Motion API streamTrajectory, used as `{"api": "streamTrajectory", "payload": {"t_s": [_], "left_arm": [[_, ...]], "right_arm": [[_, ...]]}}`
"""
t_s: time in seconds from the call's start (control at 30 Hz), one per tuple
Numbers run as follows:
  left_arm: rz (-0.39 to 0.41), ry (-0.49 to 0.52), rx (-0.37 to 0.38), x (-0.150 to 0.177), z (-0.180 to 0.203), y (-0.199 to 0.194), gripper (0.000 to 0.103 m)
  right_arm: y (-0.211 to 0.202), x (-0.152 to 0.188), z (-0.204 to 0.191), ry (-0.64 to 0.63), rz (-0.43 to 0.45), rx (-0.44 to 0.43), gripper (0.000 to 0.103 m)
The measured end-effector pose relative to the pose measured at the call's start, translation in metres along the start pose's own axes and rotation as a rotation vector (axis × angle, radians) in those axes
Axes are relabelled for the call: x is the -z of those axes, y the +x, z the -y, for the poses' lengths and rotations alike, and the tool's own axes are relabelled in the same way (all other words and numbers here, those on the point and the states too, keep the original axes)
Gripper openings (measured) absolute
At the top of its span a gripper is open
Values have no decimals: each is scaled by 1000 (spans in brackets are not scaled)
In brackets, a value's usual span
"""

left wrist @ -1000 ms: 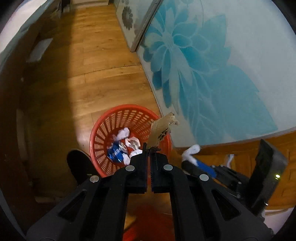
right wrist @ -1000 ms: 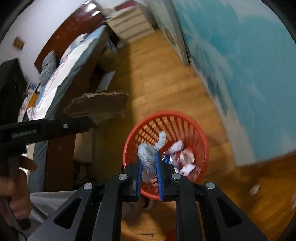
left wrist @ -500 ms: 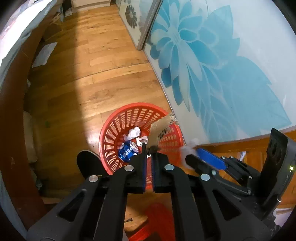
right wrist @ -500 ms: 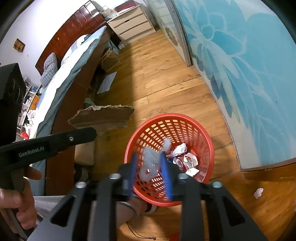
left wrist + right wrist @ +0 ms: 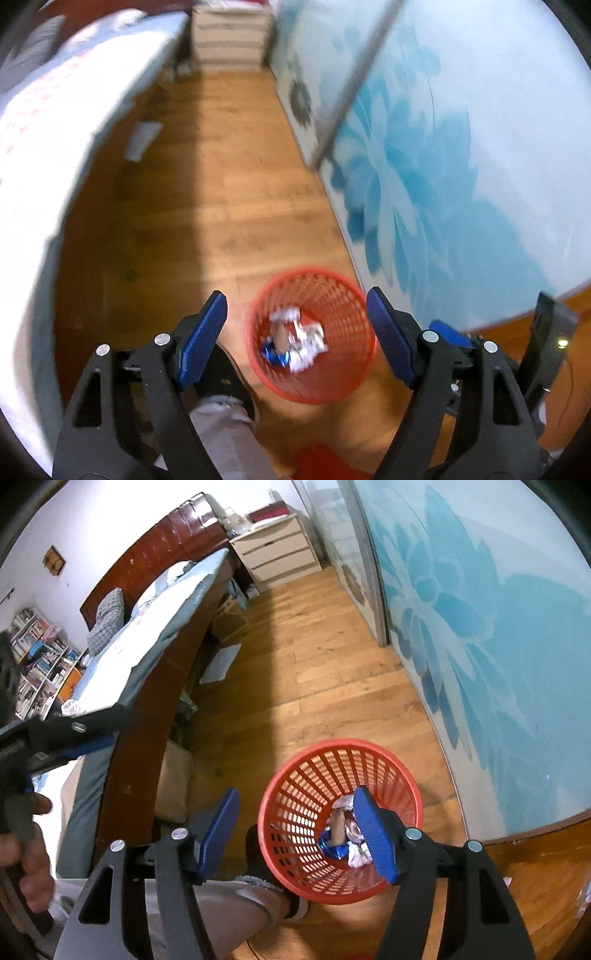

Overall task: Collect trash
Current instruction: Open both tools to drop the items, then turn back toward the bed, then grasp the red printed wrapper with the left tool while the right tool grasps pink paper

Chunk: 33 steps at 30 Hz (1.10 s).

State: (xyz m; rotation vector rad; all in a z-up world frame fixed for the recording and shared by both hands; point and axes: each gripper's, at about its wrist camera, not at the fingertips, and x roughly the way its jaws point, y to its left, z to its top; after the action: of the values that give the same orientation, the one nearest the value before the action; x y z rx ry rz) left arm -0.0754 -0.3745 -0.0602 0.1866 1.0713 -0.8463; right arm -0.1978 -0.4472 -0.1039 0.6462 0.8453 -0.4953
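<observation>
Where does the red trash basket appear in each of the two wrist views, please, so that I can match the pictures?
Left wrist view: the red trash basket sits low and just right of centre, blurred, between the open fingers of the left gripper.
Right wrist view: it is lower right of centre, the right gripper's right finger overlapping its inside.
Shared landmark: the blue flower panel beside the basket.

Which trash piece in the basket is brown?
The cardboard scrap standing among the pile in the red basket; the other pieces are white or blue.
</observation>
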Motion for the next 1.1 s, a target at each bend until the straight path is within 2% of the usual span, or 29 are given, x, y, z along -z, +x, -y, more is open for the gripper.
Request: {"api": "streamTrajectory", "payload": {"t_s": [0.13,0.2,0.27,0.3,0.37,0.43,0.5,0.53,0.6,0.73,0.83,0.97,1.0,1.03,1.07,1.1], "left_arm": [[150,-67,-60,0,-57,-62,78],[232,-106,-116,3,-95,-94,80],[319,-154,-174,7,-136,-123,83],[393,-195,-197,14,-169,-141,84],[468,-242,-234,26,-209,-156,86],[452,-312,-316,35,-260,-159,88],[407,-409,-345,42,-307,-161,88],[385,-472,-342,45,-329,-162,88],[398,-569,-305,54,-363,-168,88],[394,-661,-230,59,-403,-165,88],[370,-710,-141,63,-420,-154,88],[369,-706,-150,58,-431,-144,88],[366,-694,-159,52,-434,-137,88],[365,-688,-161,49,-435,-133,88],[362,-685,-159,46,-437,-130,88],[357,-685,-152,39,-439,-123,88]], "right_arm": [[-13,-16,-36,-45,42,-35,65],[-17,-28,-73,-104,72,-68,66],[-19,-40,-114,-164,101,-117,71],[-19,-48,-140,-192,123,-141,76],[-14,-62,-186,-241,150,-170,77],[-4,-75,-238,-298,165,-201,78],[16,-86,-307,-371,158,-251,79],[23,-87,-330,-391,153,-261,79],[51,-89,-394,-454,137,-288,79],[116,-78,-492,-557,81,-324,79],[160,-73,-530,-569,72,-300,79],[216,-70,-559,-592,13,-261,79],[229,-69,-562,-599,-7,-246,75],[238,-68,-564,-601,-27,-231,57],[250,-70,-561,-575,-82,-221,46],[257,-71,-561,-561,-104,-226,42]]}}
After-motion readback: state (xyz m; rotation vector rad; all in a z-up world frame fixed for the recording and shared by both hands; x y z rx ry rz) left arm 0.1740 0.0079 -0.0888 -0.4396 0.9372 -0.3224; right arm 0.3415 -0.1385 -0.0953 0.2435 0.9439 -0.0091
